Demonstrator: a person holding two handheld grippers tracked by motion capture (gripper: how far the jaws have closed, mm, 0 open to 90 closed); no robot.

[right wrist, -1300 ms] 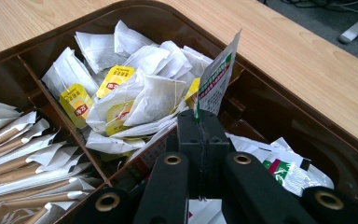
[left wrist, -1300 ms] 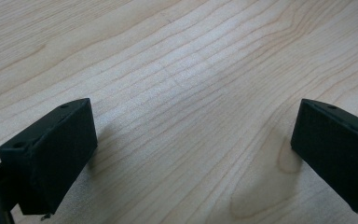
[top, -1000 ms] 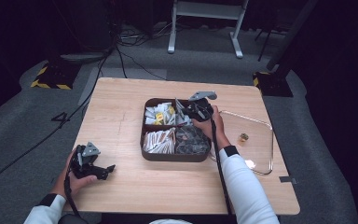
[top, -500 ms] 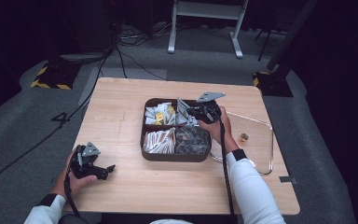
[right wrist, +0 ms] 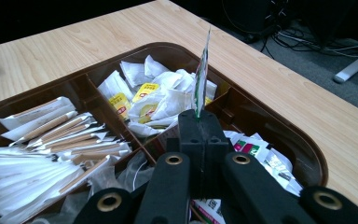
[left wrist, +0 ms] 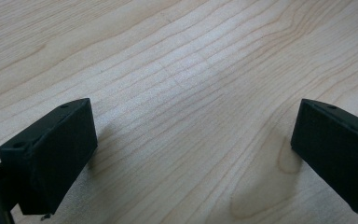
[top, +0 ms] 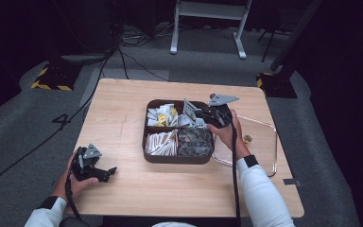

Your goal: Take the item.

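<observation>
Lifted slightly since a second ago, the right tool (right wrist: 198,122) stays clenched on a thin sachet (right wrist: 201,74) above the brown tray (top: 177,159) at mid-worktop; raise it straight, clearing neighbouring packets, while the left tool (top: 105,173) rests released.

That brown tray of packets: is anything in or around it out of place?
One thing stands out: a flat packet stands on edge above the brown tray, pinched in the right claw, not lying with the others. A clear lid lies on the table beside the tray. Nothing looks spilled or damaged.
</observation>
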